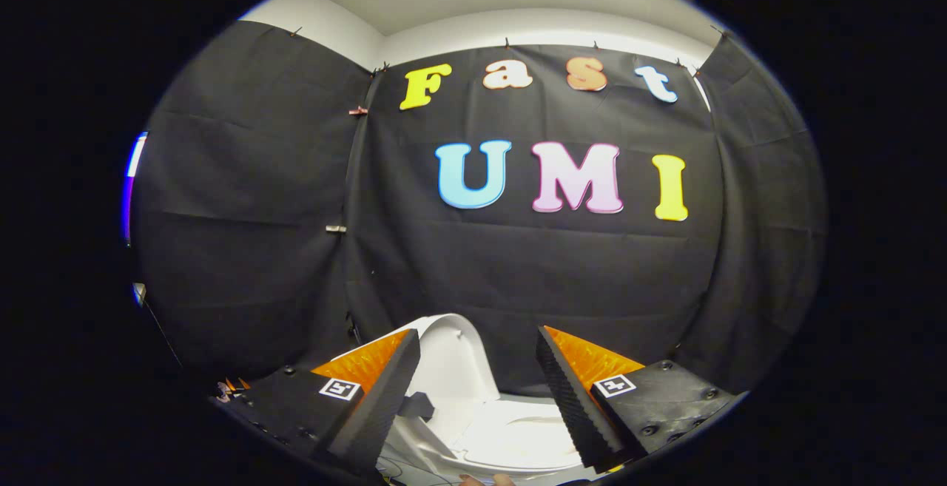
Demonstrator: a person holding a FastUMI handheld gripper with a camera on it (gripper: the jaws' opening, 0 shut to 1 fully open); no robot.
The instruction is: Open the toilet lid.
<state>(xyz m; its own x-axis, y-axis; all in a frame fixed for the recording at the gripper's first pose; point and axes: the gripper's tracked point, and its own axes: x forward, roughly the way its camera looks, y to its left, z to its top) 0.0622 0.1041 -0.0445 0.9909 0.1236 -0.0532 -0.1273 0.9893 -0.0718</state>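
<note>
A white toilet (510,438) sits low, below and between my fingers. Its lid (451,360) stands raised, tilted back toward the black cloth wall, with a small black tab (420,405) on its face. The seat ring (518,434) lies flat beneath it. My gripper (477,345) is open, its two black ribbed fingers with orange backs spread wide. The left finger (381,397) overlaps the lid's left edge in the view. The right finger (573,405) is out over the seat. Nothing is held between them.
Black cloth walls enclose the booth on three sides, close behind the toilet. A white ceiling runs above. A bit of a hand (488,479) shows just under the toilet's front edge. Thin cables (403,467) lie beside the toilet base.
</note>
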